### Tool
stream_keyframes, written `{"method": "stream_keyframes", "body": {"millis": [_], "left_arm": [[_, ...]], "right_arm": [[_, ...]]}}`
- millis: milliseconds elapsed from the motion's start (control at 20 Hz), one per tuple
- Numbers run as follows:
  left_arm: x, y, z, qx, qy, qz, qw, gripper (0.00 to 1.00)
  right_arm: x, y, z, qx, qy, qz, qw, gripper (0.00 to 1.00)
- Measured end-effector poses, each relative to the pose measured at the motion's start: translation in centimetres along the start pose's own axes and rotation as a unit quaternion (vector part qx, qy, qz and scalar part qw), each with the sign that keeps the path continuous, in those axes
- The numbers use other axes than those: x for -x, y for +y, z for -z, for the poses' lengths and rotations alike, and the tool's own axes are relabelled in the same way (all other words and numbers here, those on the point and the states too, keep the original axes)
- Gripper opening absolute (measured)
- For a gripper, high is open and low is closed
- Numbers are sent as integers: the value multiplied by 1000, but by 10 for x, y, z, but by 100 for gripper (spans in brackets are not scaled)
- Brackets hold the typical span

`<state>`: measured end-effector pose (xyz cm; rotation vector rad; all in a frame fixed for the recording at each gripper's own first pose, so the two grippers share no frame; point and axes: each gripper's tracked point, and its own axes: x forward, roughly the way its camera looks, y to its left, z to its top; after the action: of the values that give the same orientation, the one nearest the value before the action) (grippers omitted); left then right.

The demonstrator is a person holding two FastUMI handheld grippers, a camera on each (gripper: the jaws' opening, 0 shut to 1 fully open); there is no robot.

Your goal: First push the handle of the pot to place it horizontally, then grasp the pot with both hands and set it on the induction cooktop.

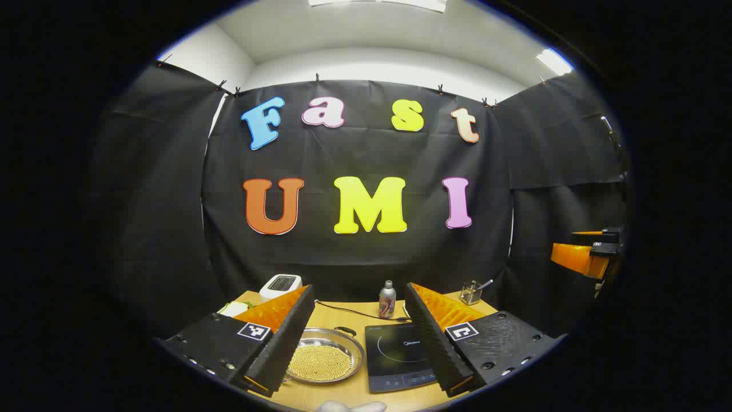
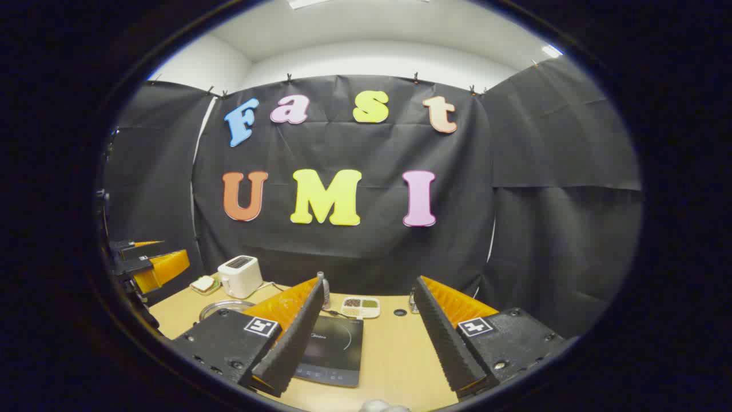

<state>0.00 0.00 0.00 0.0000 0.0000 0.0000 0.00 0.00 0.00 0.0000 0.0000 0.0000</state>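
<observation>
Tabletop (image 1: 343, 395) of pale wood holds pot (image 1: 325, 360) beside cooktop (image 1: 400, 355); both tongs (image 1: 357, 335) (image 2: 366, 337) gape empty.

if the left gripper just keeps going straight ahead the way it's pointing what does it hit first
Probably nothing nearby: the left gripper, jaws open, points level above the table. The pot and induction cooktop sit below its line; the bottle looks closest ahead, though depth is unclear.

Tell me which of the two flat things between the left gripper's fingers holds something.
The pot: a round metal pan filled with small yellow grains. The cooktop beside it is dark, square and bare.
</observation>
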Motion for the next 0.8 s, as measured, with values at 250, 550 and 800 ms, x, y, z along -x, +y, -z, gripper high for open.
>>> {"method": "stream_keyframes", "body": {"millis": [250,550,800], "left_arm": [[-2,2,-5,-4,-3,2,1000,95],[2,8,0,-15,0,-2,1000,95],[3,13,12,-19,18,-3,1000,84]], "right_arm": [[2,-2,-3,2,-4,6,1000,97],[5,5,4,6,5,2,1000,97],[2,14,12,7,16,-6,1000,97]]}}
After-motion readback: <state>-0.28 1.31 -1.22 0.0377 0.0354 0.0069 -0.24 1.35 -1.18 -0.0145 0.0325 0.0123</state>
